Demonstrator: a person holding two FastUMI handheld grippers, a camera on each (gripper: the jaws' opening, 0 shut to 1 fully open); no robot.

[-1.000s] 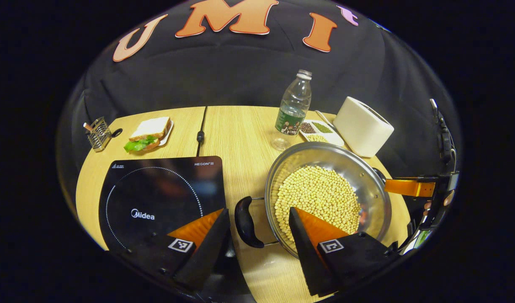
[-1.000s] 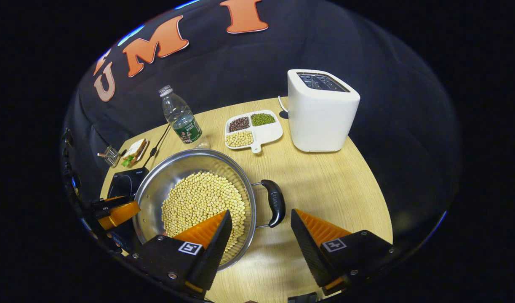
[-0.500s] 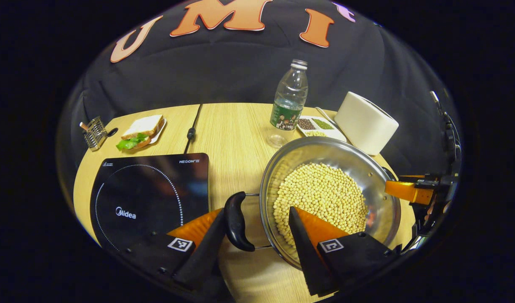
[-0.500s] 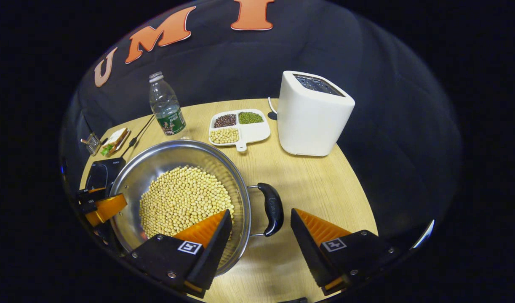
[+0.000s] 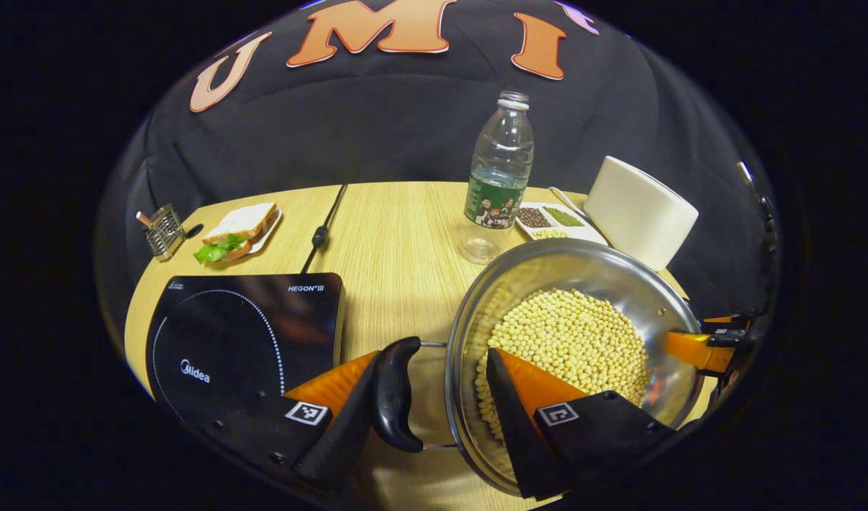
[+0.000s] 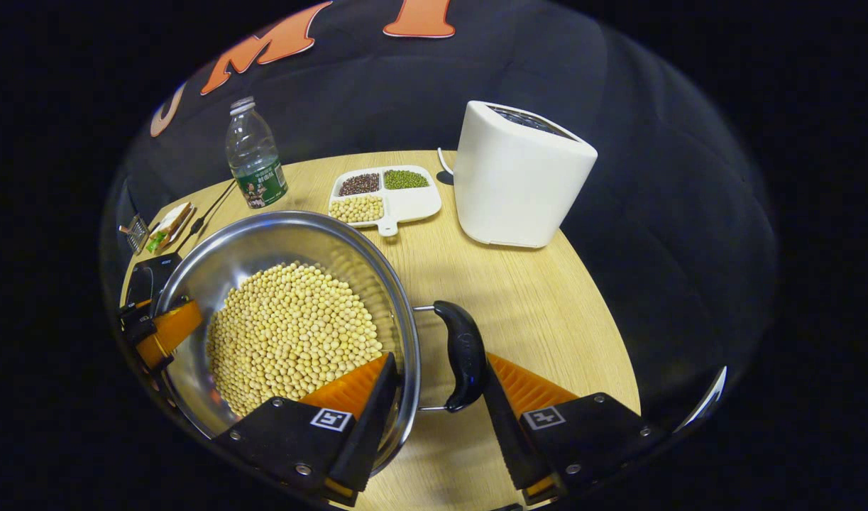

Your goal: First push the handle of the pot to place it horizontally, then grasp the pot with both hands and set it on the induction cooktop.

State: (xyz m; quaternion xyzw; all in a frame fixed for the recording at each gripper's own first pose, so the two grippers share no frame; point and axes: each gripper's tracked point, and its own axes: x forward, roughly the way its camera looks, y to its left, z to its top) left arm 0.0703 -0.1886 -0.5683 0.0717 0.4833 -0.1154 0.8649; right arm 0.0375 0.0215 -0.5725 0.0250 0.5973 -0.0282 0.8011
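Two grippers sit at the pot [image 5: 575,355], one at each side handle, on the worktop [image 5: 398,234] right beside the induction cooktop [image 5: 242,333]. The pot is full of beans [image 6: 292,326], so a tilt could spill them. The left gripper [image 5: 430,397] is open around the left handle [image 5: 394,394], one finger touching it. The right gripper [image 6: 437,401] is open around the right handle [image 6: 462,355] too, not squeezing yet.

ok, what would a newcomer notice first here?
The steel pot heaped with soybeans, in the near middle of the table. The left gripper and right gripper straddle its black side handles. Left of it lies the black induction cooktop.
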